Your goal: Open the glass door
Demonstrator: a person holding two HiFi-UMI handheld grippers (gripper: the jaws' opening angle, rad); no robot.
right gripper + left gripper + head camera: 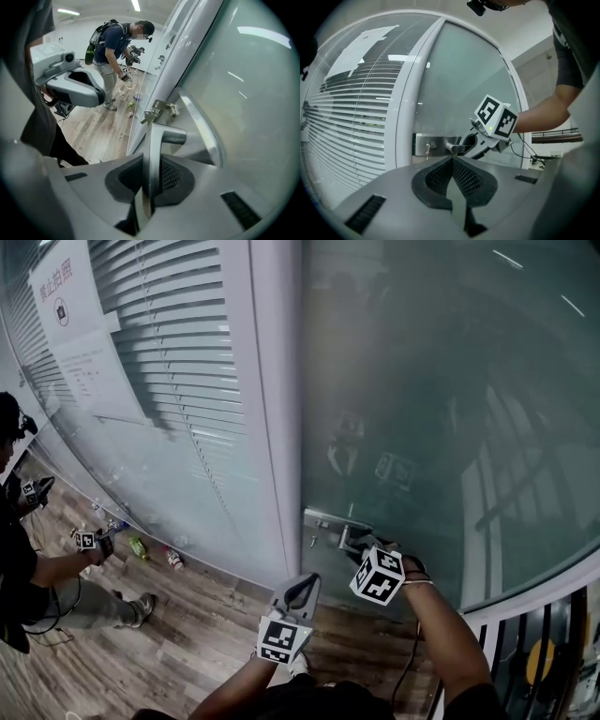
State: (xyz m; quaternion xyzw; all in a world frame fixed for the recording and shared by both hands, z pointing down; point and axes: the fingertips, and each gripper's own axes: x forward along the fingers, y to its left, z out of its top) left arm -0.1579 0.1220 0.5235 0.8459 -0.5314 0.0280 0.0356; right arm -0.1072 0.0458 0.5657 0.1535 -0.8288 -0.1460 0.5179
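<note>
The glass door (450,409) hangs to the right of a white frame post (277,409). A steel lock plate (323,521) at the door's edge carries a lever handle (157,150). My right gripper (150,180) points steeply down and is shut on that lever, its pads pressed to both sides. In the left gripper view the same gripper (471,143) reaches the handle (454,147) from the right. My left gripper (302,592) hovers level just below and left of the handle, shut and holding nothing. A key hangs from the lock plate (424,143).
Left of the post runs a glass panel with white blinds (169,381) and a paper notice. Another person (28,568) crouches at far left on the wood floor (187,634), with small litter (141,547) along the wall base. A dark railing (562,643) stands at right.
</note>
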